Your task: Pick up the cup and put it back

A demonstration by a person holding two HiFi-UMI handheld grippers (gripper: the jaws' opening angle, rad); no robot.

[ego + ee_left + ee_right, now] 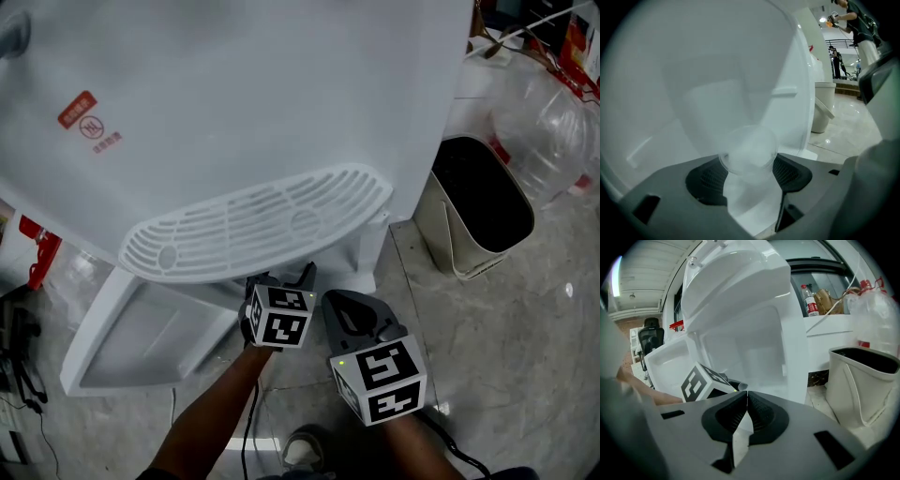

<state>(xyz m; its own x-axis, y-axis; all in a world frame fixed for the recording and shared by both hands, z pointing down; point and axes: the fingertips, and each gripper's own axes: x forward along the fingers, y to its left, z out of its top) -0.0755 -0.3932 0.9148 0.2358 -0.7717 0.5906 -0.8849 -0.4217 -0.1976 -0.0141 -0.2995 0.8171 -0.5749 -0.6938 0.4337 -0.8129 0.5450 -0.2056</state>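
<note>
A clear plastic cup (749,151) sits between the dark pads of my left gripper (749,165), which is shut on it, the cup's rim facing the camera. In the head view the left gripper (281,279) reaches under the slotted drip tray (258,223) of a white water dispenser (234,103), and the cup itself is hidden there. My right gripper (349,307) hangs just to the right of it and a little nearer. Its jaws (746,397) are shut with their tips touching and nothing between them. The left gripper's marker cube (701,383) shows in the right gripper view.
The dispenser's open lower cabinet door (141,333) juts out at the left. A beige bin with a black liner (473,211) stands on the stone floor to the right. A large clear water bottle (548,122) lies behind it. Cables run across the floor at the bottom.
</note>
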